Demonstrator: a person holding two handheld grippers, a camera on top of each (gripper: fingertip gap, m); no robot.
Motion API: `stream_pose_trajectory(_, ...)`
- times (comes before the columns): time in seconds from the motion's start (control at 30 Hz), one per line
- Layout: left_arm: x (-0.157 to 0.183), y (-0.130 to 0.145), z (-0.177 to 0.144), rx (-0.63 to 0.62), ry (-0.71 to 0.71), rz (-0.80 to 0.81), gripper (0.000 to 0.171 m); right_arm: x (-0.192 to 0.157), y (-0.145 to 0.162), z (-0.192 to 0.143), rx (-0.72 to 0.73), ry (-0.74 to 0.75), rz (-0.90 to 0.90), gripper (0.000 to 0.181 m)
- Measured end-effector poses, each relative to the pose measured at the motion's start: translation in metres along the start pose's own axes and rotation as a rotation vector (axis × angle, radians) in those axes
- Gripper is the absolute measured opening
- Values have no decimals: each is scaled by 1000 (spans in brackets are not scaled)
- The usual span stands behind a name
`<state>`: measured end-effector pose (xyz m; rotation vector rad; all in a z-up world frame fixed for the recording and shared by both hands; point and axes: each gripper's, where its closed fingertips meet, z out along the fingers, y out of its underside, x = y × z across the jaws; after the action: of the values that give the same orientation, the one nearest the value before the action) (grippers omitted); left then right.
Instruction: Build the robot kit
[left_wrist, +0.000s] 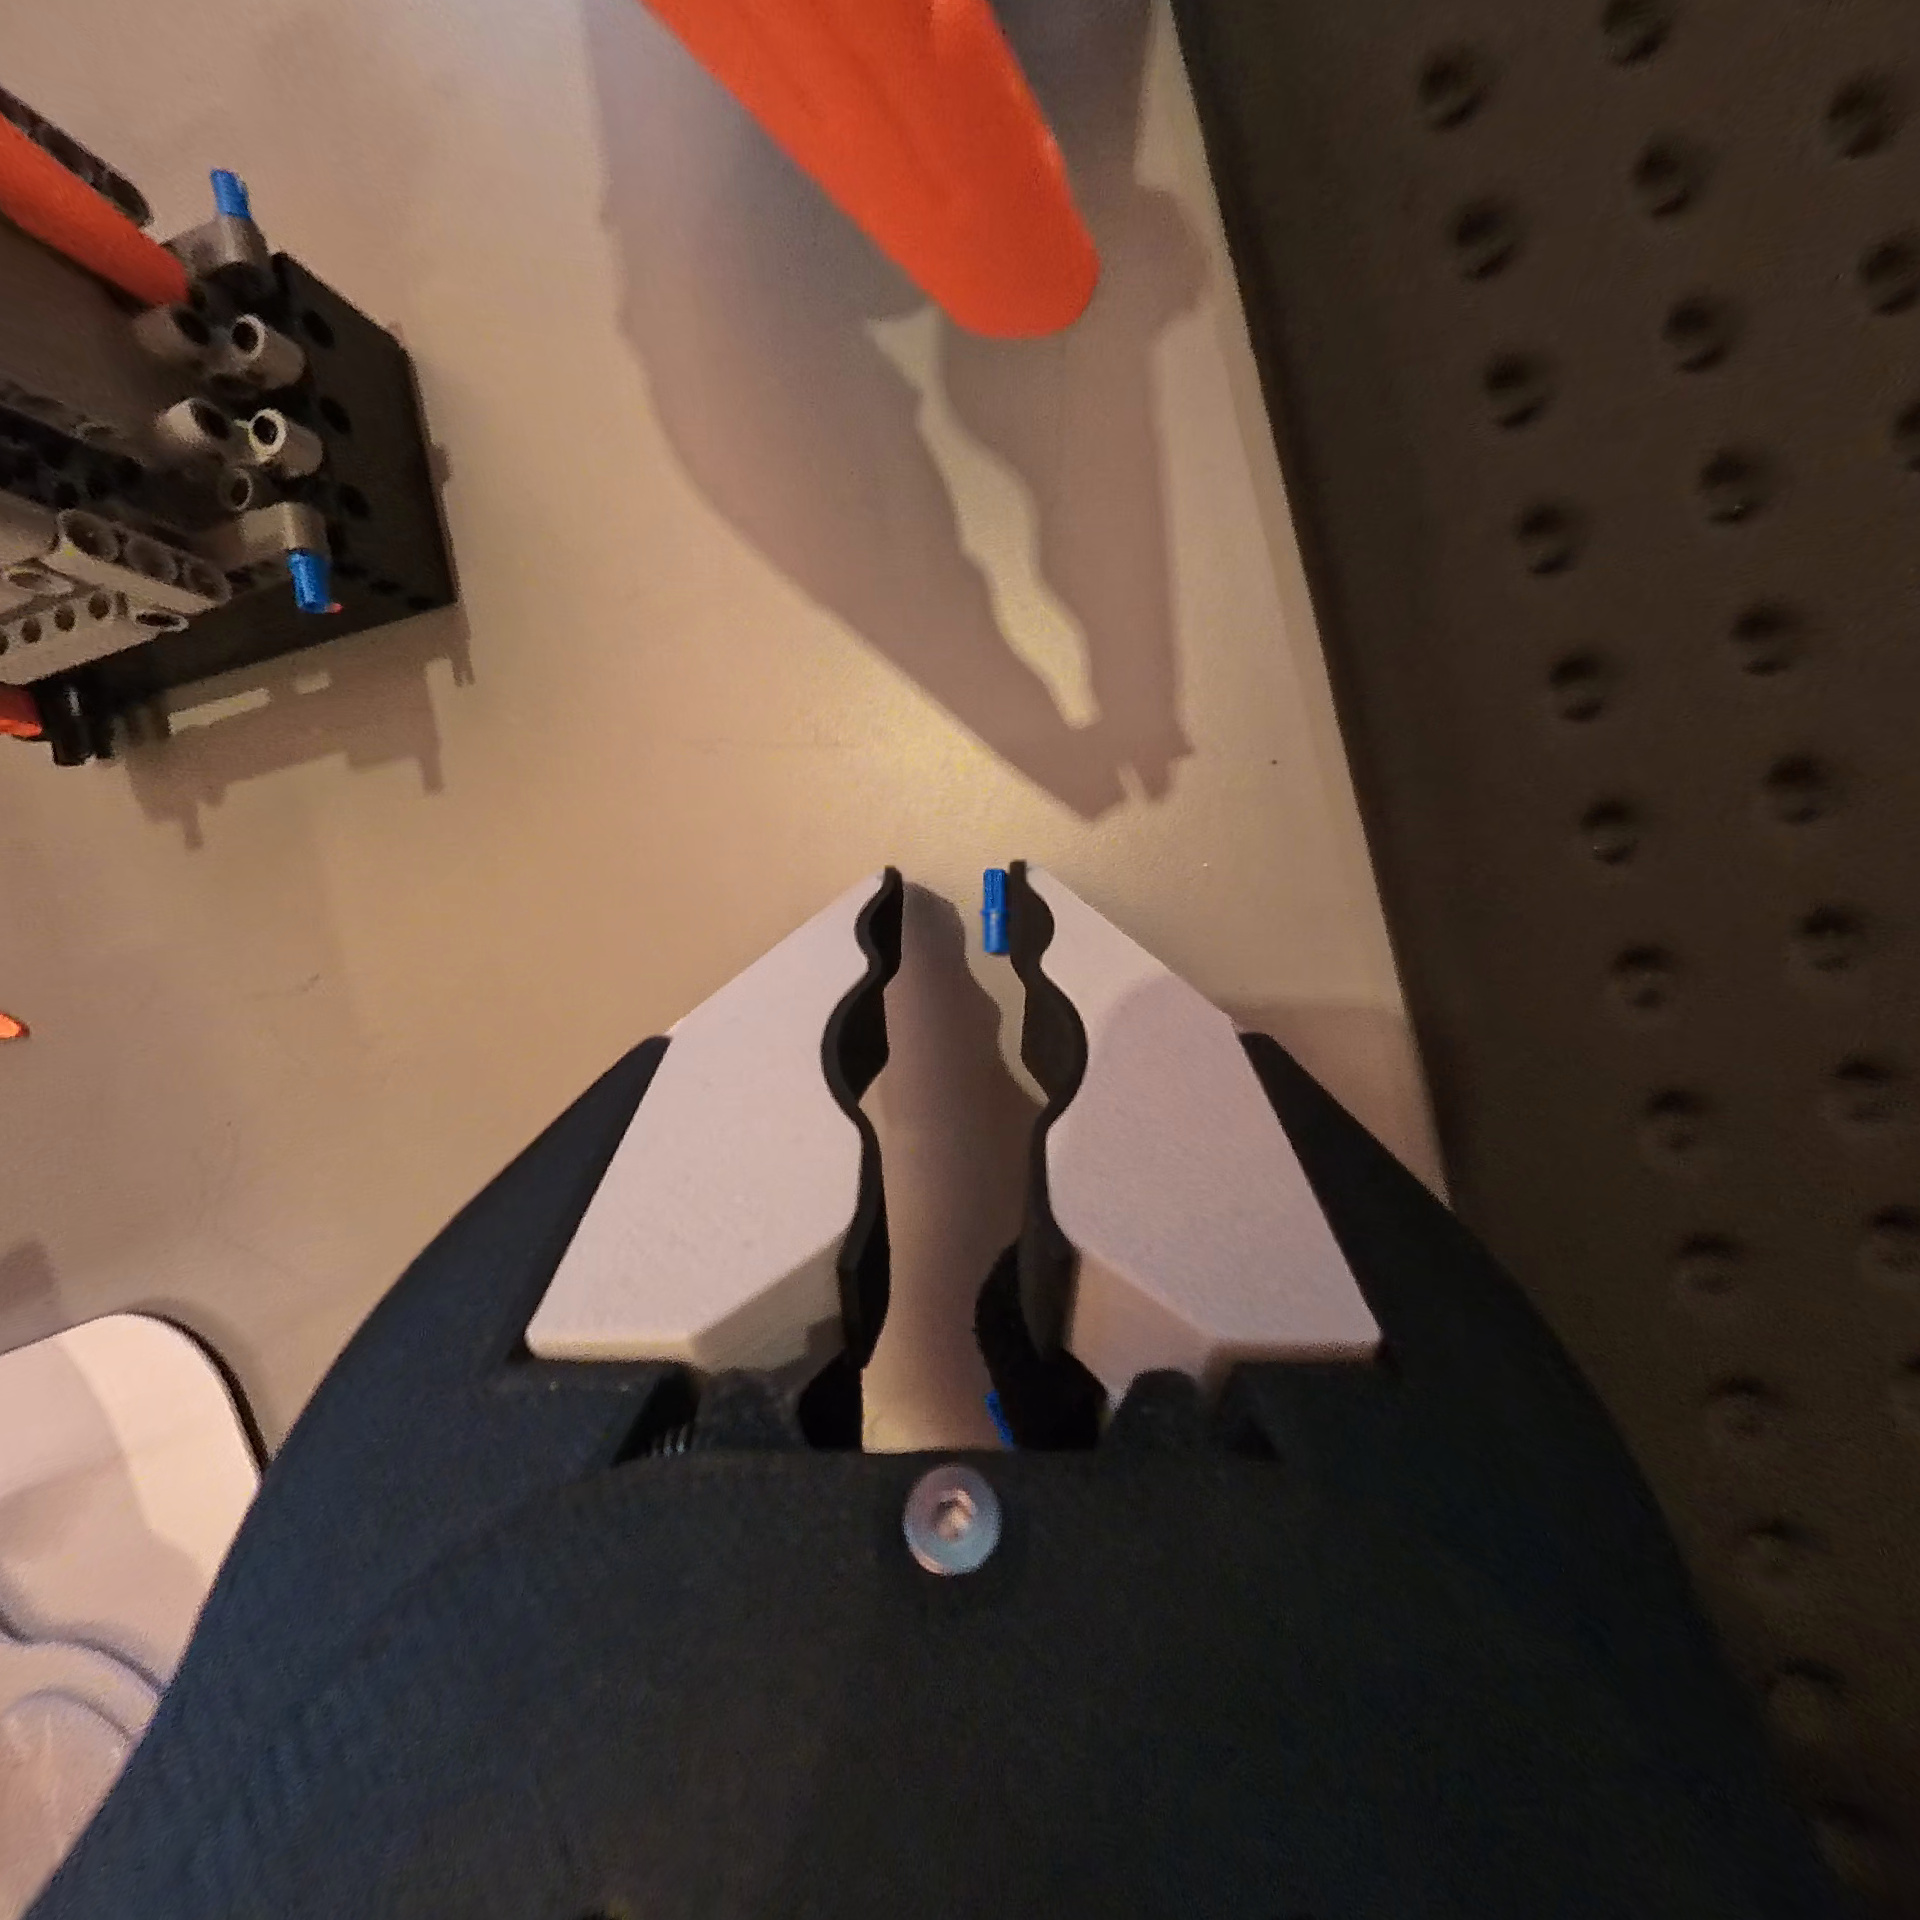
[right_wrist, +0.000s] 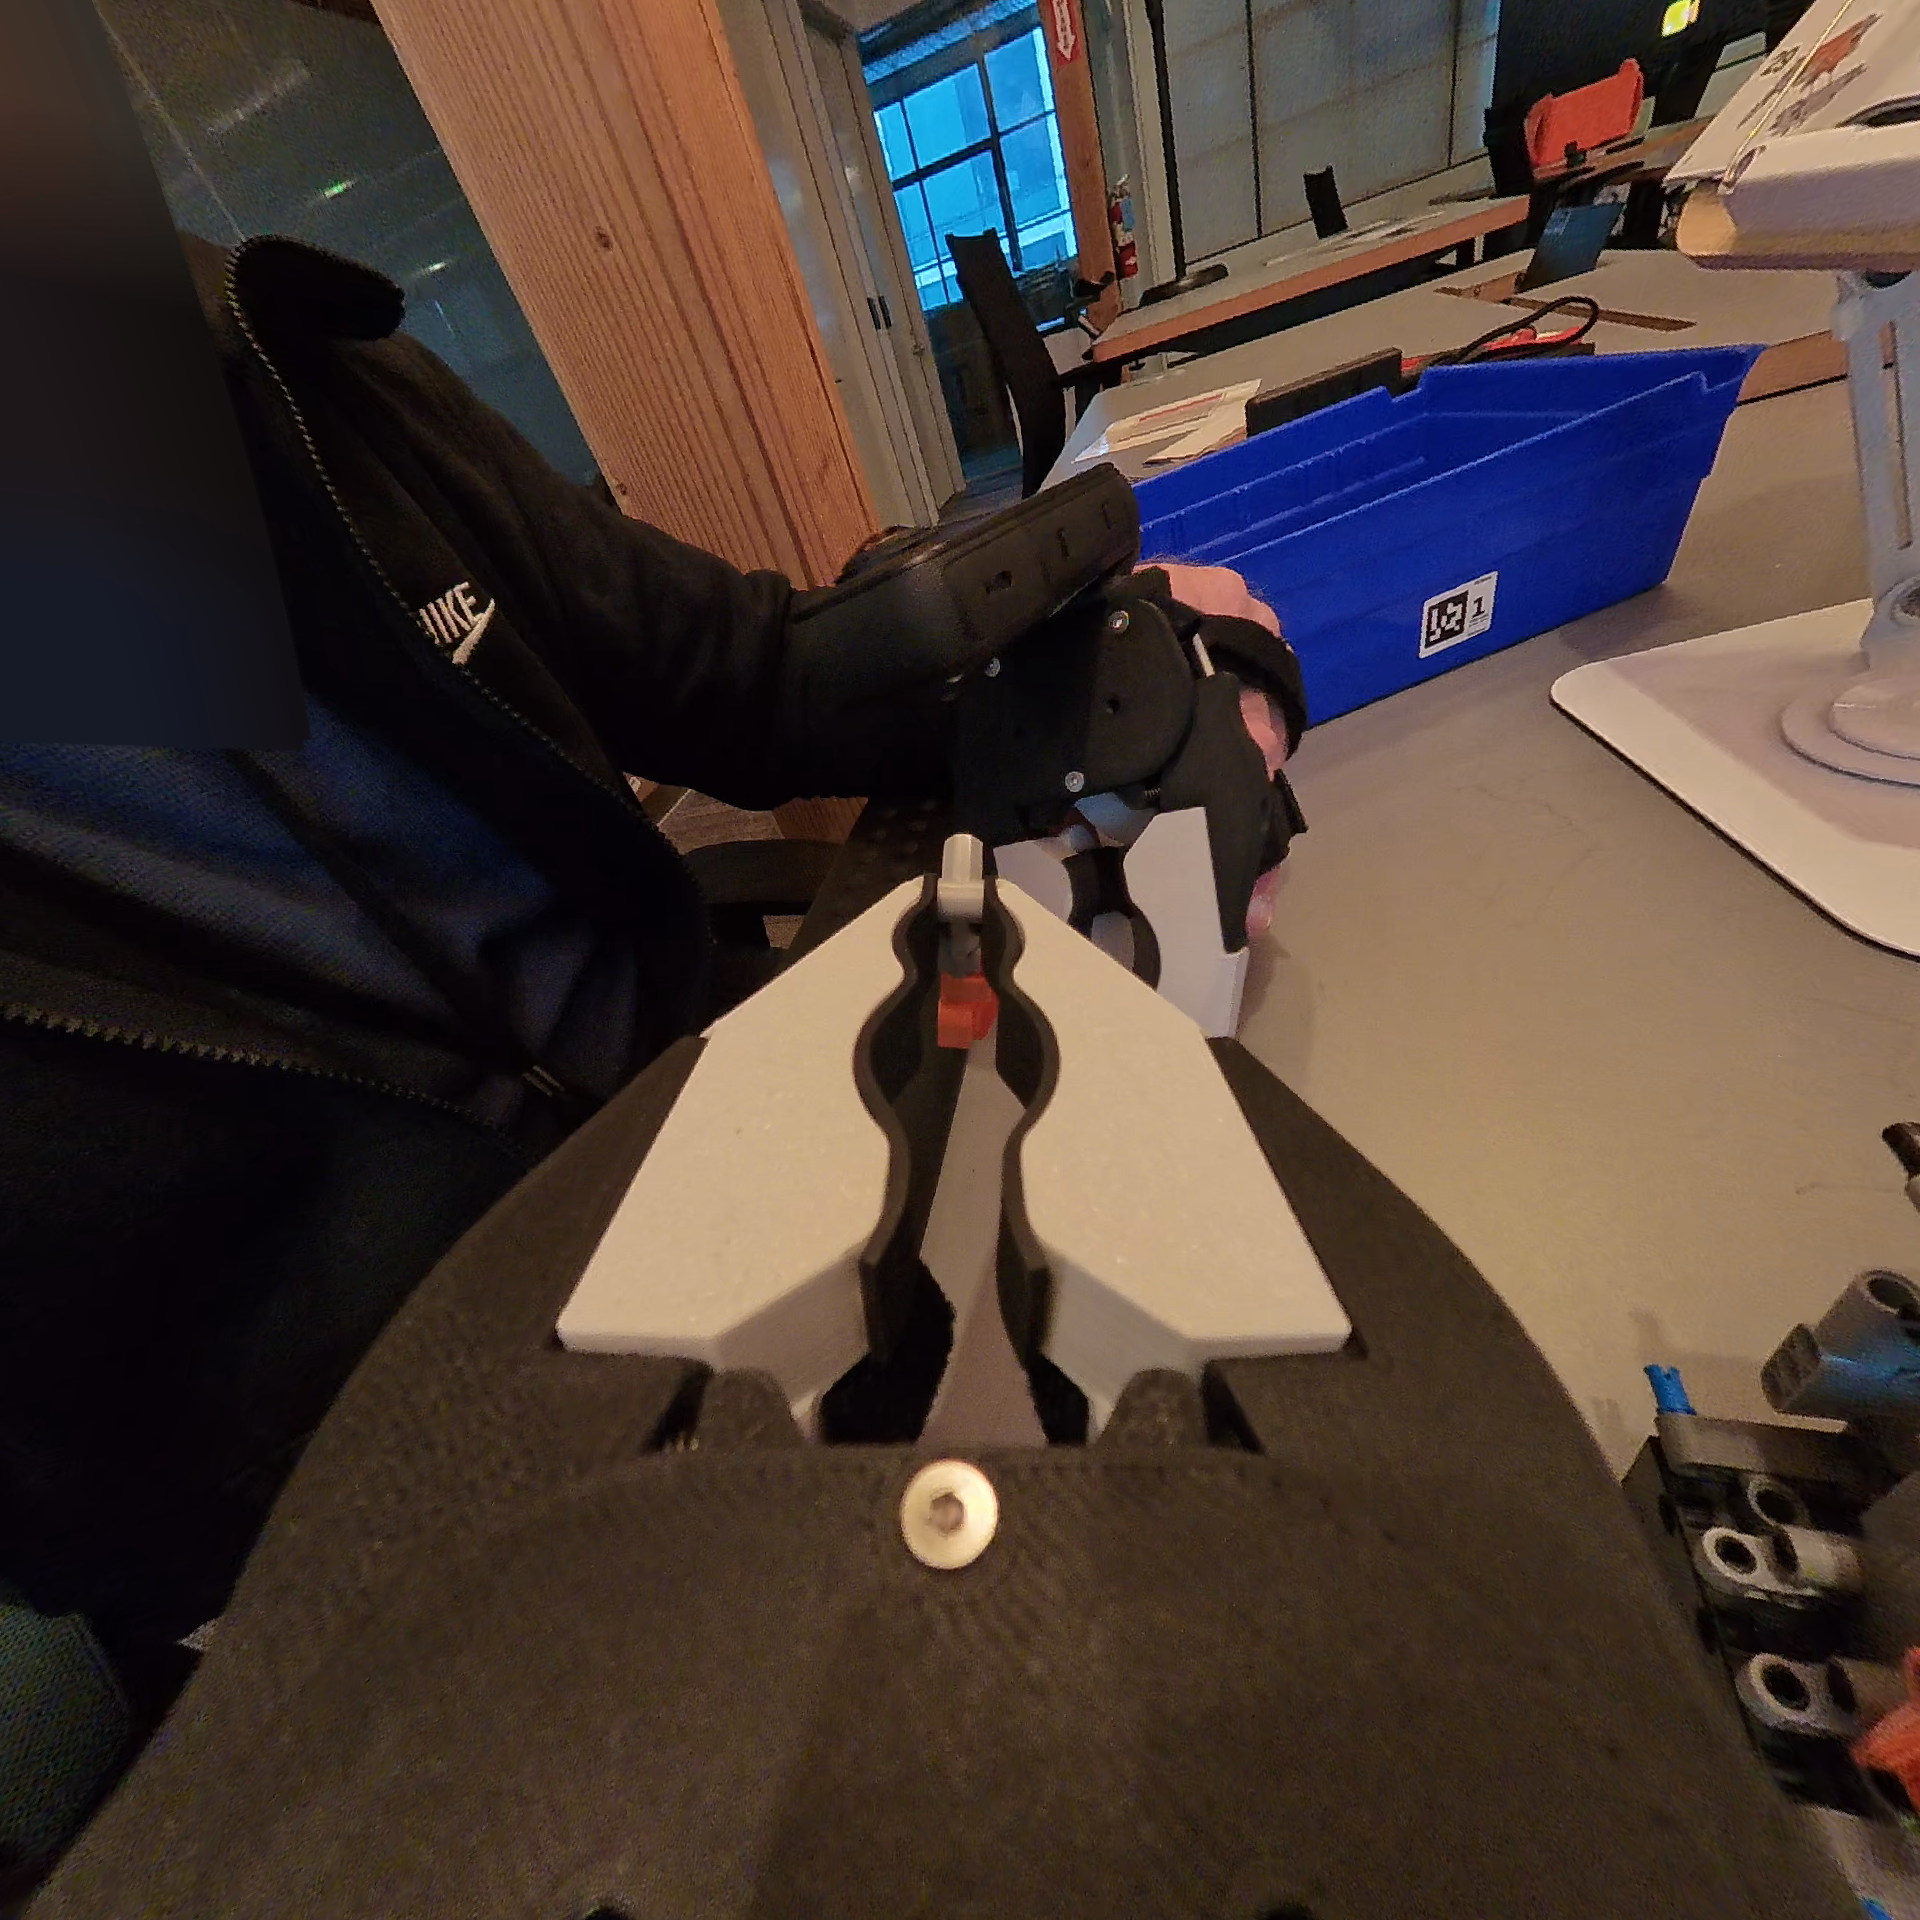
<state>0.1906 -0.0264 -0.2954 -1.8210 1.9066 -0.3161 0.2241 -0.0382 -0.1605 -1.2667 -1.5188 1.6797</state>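
Observation:
My left gripper (left_wrist: 951, 883) points down at the pale table (left_wrist: 675, 831). Its jaws stand a little apart. A small blue pin (left_wrist: 994, 912) sits against the inside of the right fingertip; the left finger does not touch it. I cannot tell whether the pin rests on the table. My right gripper (right_wrist: 961, 904) is shut on a small part made of a light grey pin (right_wrist: 958, 878) and a red piece (right_wrist: 961, 1010). It holds it in the air, pointing toward the left gripper (right_wrist: 1143, 831), which a gloved hand holds over the table.
A black brick assembly (left_wrist: 260, 468) with grey tubes and blue pins lies at upper left, also at lower right in the right wrist view (right_wrist: 1787, 1507). An orange blurred object (left_wrist: 904, 156) hangs above. A dark perforated surface (left_wrist: 1610, 727), a blue bin (right_wrist: 1455, 540) and a white stand base (right_wrist: 1714, 727) are near. The grippers' ends are close to 15 centimetres from one another.

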Motion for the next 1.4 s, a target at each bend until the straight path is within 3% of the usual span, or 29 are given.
stream_pose_trajectory(0.17,2,6,-6,-4,12,-68,18,1,0,0,-3,7,0,5)
stream_pose_trajectory(0.27,6,7,-3,5,26,-88,5,2,2,0,-12,11,6,5)
stream_pose_trajectory(0.4,6,6,-3,30,26,-134,3,6,6,1,-33,29,16,4)
stream_pose_trajectory(0.53,-3,13,-9,24,-57,-149,3,10,11,3,-64,67,1,5)
stream_pose_trajectory(0.73,-15,-25,-50,202,-173,-143,3,22,27,8,-163,156,-28,5)
stream_pose_trajectory(0.87,-15,-44,-63,229,-252,-83,3,27,39,13,-248,200,-55,5)
stream_pose_trajectory(1.4,-13,-49,-54,133,-336,25,3,39,63,18,-418,287,-82,5)
